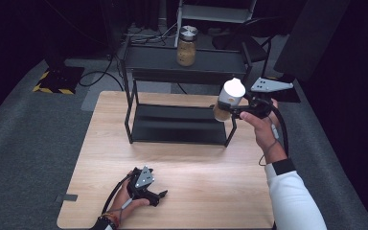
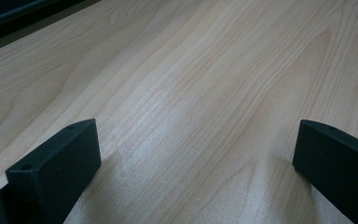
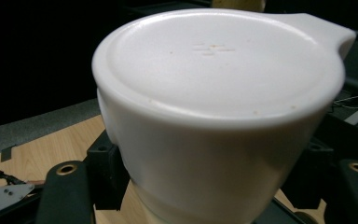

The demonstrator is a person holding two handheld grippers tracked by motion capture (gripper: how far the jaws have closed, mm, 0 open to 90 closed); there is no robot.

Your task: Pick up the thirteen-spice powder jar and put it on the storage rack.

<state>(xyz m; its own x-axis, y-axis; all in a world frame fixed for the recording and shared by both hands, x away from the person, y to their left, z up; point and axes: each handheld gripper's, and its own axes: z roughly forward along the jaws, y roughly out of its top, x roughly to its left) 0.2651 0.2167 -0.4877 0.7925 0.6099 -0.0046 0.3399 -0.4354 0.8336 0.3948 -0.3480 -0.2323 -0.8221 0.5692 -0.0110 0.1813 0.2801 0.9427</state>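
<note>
White-lidded jar [image 1: 230, 98] is clamped by right gripper [image 1: 239, 111], contents hidden in right gripper view; left gripper [image 1: 160, 195] is held wide at table [image 1: 211, 191] front edge.

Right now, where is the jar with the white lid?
In the high view, the jar with the white lid is held in the air by the right hand-held gripper, at the right end of the black shelf, above the table.
</note>
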